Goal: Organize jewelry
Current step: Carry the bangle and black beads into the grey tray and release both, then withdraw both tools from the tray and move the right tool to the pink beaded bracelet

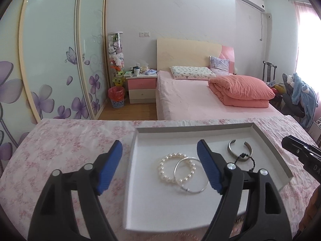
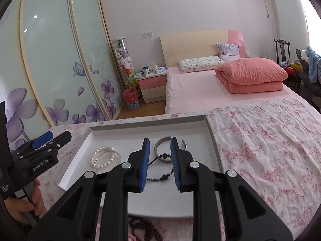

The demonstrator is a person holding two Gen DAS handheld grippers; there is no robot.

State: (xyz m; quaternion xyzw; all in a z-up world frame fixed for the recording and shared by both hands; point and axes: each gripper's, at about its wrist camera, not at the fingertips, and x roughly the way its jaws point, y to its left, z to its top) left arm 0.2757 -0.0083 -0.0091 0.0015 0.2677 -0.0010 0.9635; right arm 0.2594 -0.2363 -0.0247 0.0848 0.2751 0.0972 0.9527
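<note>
While I look along the right gripper, I see the black bead string lying on the floor of the white tray, directly below and between the blue pads. It runs slantwise from the silver cuff, where its upper end rests, toward the near edge of the tray. My right jaws stand a small way apart and nothing is held in them; the pads hang above the string without touching it. This hand is clearly the nearer one to the string and to the cuff, which lie in the right half of the tray.

My left gripper is wide open and empty. It points downward over the left edge of the tray, with one finger over the flowered cloth and the other over the tray. The pearl bracelet and the thin silver bangle overlap in the middle of the tray, between its fingers and just beyond them.

All four pieces already lie inside the tray, so I judge the sorting nearly finished.
</note>
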